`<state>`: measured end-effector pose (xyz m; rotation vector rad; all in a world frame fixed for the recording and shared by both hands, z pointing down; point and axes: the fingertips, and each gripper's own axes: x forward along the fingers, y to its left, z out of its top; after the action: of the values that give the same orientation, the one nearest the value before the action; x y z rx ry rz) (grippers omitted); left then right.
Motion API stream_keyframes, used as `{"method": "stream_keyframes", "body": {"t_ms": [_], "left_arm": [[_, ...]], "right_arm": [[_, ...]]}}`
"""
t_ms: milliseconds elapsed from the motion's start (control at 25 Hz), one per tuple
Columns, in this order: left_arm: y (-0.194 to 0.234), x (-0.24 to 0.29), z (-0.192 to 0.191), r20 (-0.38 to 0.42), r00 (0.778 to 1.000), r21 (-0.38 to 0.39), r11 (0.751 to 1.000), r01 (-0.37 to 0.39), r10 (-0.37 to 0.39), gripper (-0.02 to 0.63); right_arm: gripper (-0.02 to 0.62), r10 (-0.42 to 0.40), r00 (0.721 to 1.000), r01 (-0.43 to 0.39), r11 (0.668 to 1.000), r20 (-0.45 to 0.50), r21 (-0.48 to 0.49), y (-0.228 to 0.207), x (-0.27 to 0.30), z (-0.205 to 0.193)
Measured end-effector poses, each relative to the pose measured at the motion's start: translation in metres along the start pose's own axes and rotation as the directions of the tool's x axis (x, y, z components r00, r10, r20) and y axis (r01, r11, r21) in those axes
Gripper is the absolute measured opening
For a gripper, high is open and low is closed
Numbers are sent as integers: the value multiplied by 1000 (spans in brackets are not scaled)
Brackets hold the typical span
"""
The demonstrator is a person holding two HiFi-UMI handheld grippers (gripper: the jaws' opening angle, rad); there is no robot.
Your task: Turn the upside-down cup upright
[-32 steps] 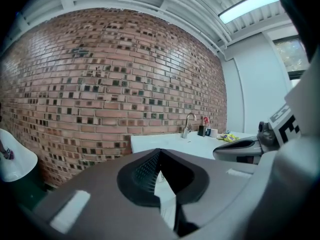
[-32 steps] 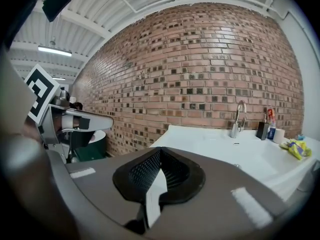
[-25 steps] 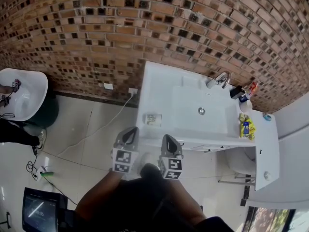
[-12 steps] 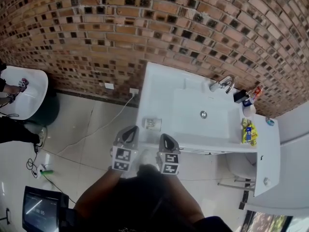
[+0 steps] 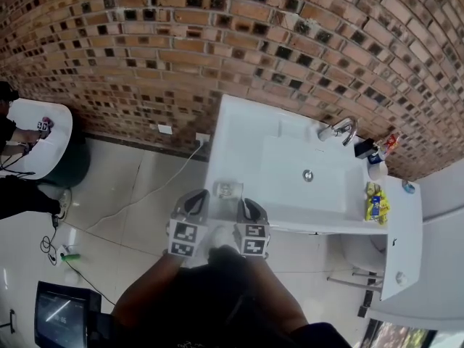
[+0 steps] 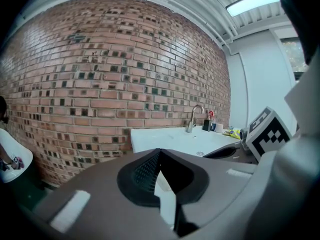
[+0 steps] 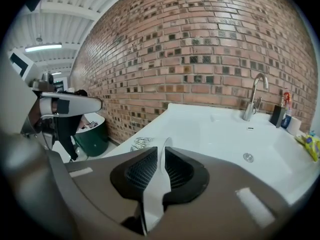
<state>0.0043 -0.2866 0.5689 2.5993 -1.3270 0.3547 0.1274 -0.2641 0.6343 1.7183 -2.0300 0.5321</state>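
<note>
Cup (image 5: 228, 189) sits near the front left corner of the white bench (image 5: 239, 133), left of the sink basin (image 5: 290, 176). It's too small for me to confirm which end is up. It lies just ahead of my claws and between them, slightly left of the right claw (image 5: 246, 205), which I judge nearer than the left claw (image 5: 196, 198). Both claws look pressed together, holding nothing.

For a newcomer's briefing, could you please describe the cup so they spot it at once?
A white sink counter stands against the brick wall. The cup sits alone on its front left corner. It is see-through, while the yellow packet lies at the right end past the tap.
</note>
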Motion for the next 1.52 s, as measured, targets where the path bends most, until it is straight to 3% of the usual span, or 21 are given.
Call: {"method": "stream_keyframes", "body": {"t_ms": [520, 960, 1320, 1400, 1520], "left_arm": [[19, 7, -3, -12, 999, -29, 999, -34, 33, -6], [28, 9, -3, -10, 999, -33, 999, -38, 38, -6], [29, 6, -2, -4, 999, -36, 999, -32, 32, -6], [32, 4, -1, 2, 999, -33, 998, -46, 46, -6], [37, 0, 0, 8, 998, -33, 997, -69, 69, -6]], "right_arm": [[54, 32, 997, -30, 999, -74, 21, 0, 20, -8], [26, 62, 997, -63, 998, -46, -19, 10, 18, 5], [26, 62, 998, -62, 971, -4, -233, 9, 5, 33], [25, 55, 998, -51, 950, 4, -308, 9, 2, 37], [25, 39, 999, -37, 894, -4, -446, 11, -2, 41]]}}
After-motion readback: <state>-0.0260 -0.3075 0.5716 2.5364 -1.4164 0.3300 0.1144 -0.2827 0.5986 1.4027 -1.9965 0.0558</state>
